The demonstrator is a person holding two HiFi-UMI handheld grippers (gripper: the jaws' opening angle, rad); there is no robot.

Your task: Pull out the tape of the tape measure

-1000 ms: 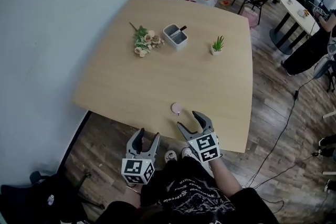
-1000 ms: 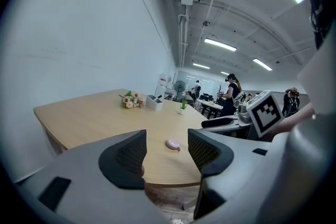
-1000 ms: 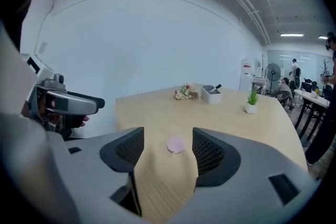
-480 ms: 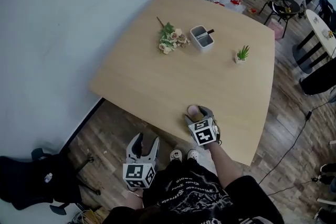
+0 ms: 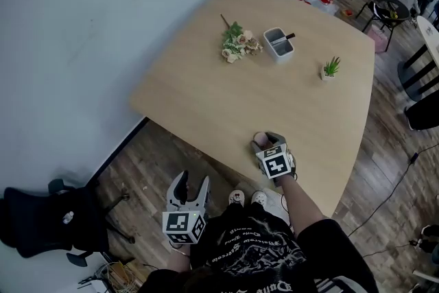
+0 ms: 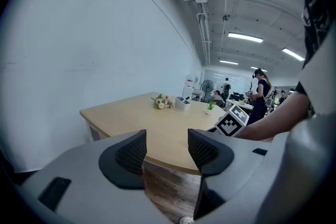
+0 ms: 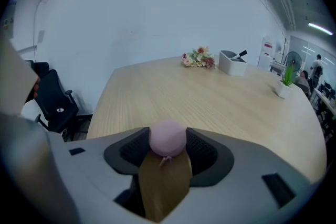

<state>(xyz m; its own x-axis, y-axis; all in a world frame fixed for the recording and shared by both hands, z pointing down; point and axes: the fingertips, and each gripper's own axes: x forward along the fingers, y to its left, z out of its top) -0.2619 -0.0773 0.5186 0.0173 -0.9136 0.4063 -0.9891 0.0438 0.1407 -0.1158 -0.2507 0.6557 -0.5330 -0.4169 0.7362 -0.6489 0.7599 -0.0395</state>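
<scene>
Tape measure (image 7: 168,138) round, pink | right fingers (image 7: 202,151) just closed onto it | left fingers (image 6: 131,152) apart

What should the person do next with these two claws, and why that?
Probably bring the left gripper up to the small tab hanging from the pink tape measure. The right gripper, whose jaws have just been closing, grips its round case on the table. The left one hangs open and empty off the table's near edge, so nothing can pull the tape yet.
</scene>
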